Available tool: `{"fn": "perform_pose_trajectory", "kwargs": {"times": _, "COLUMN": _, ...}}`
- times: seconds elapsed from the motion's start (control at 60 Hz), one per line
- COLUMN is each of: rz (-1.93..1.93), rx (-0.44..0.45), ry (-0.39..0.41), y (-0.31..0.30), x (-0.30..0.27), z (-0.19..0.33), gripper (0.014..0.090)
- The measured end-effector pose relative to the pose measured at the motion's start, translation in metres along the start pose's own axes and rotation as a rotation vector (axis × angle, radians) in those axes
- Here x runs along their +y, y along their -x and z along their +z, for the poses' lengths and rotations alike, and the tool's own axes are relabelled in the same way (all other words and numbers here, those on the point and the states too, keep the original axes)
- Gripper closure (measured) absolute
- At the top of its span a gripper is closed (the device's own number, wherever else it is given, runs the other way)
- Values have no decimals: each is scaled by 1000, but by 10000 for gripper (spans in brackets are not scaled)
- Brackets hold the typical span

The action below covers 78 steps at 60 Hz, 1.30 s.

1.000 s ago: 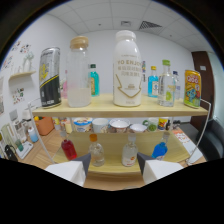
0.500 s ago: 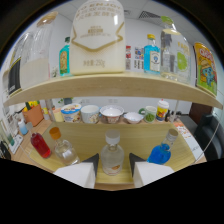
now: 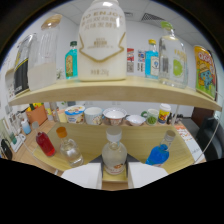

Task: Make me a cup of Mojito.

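My gripper [image 3: 112, 176] is open, its two white fingers [image 3: 82, 176] low in front of a wooden shelf unit. Between and just ahead of the fingertips stands a clear bottle with a white cap and an orange label [image 3: 114, 156] on the lower board, with a gap at each side. To its left a clear bottle with an orange cap [image 3: 68, 147] and a red bottle [image 3: 45, 144] stand on the same board. To its right leans a blue bottle [image 3: 159, 152]. On the upper shelf [image 3: 115, 89] a big white bottle [image 3: 102, 42] stands straight above.
The upper shelf also carries a tall clear bottle [image 3: 42, 55], a dark can [image 3: 21, 75], a clear bottle with a lime label [image 3: 173, 57], small blue bottles [image 3: 151, 60] and a yellow packet [image 3: 206, 70]. Bowls and cups [image 3: 114, 116] line the back of the lower board.
The view has closed in on the shelves. The white-capped bottle has grown larger and now stands between my fingertips; the upper shelf's white bottle looms nearer.
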Motion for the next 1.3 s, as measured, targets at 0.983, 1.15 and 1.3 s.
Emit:
{"fn": "perform_pose_trajectory", "kwargs": {"times": 0.983, "rz": -628, "rx": 320, "ry": 73, "y": -120, "x": 71, "z": -81, "gripper": 710}}
{"fn": "perform_pose_trajectory", "kwargs": {"times": 1.15, "rz": -1126, "rx": 385, "ry": -3, "y": -108, "x": 41, "z": -77, "gripper": 712}}
{"fn": "perform_pose_trajectory", "kwargs": {"times": 1.3, "rz": -1517, "rx": 442, "ry": -7, "y": -102, "x": 33, "z": -72, "gripper": 710}}
